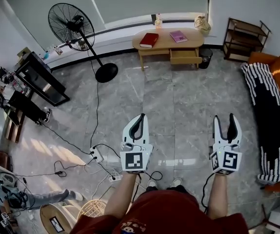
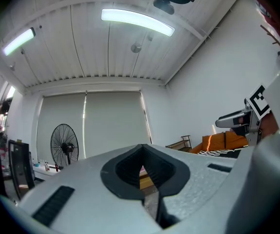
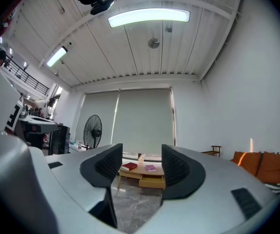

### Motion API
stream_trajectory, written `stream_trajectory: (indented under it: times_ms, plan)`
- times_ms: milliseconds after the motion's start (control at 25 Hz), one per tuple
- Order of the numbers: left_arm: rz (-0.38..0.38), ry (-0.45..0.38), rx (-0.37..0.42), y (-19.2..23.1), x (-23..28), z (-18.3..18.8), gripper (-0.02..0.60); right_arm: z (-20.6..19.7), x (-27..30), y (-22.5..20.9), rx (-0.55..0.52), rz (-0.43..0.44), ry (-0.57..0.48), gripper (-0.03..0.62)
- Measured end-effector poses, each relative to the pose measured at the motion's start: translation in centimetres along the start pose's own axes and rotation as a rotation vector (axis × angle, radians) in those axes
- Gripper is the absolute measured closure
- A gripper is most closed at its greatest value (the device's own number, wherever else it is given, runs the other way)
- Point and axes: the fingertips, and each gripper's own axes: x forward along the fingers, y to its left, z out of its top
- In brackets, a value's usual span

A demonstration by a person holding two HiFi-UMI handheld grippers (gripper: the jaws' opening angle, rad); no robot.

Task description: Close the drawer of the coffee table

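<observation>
The light wooden coffee table (image 1: 165,45) stands far across the room by the window wall, with its drawer (image 1: 185,57) pulled out at the front right. A red book (image 1: 149,39) and a pink book (image 1: 178,36) lie on top. Both grippers are held low in front of me, well short of the table. My left gripper (image 1: 141,117) has its fingertips meeting, with nothing between them. My right gripper (image 1: 226,118) stands open and empty. In the right gripper view the table (image 3: 141,171) and drawer (image 3: 152,181) show between the jaws of the right gripper (image 3: 141,162).
A standing fan (image 1: 71,26) is at the back left, its cable running to a power strip (image 1: 97,154) and loose cords near my feet. An orange sofa with a black-and-white blanket (image 1: 269,116) lines the right side. A wooden shelf (image 1: 245,38) and a dark bin (image 1: 206,56) flank the table.
</observation>
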Motion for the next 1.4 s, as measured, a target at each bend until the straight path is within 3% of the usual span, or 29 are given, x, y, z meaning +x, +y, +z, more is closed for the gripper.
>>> stream_trajectory:
  times_ms: [360,640,1040,1400]
  plan:
    - [-0.008,0.034,-0.005,-5.0,1.7,-0.8,0.575,-1.4,0.1,-4.2,0.015,0.027,0.01,0.358]
    - [0.026,0.057,-0.01,-5.4,2.1,-2.2,0.574,-3.3,1.0,-5.2,0.043,0.045,0.034,0.359]
    - [0.036,0.071,-0.037,-1.6,5.5,-4.9,0.574,-4.3,6.1,-2.6,0.02,0.055,0.042,0.358]
    - [0.015,0.041,-0.009,6.5,13.5,-8.1,0.574,-4.9,16.7,1.5,-0.022,0.038,0.056,0.358]
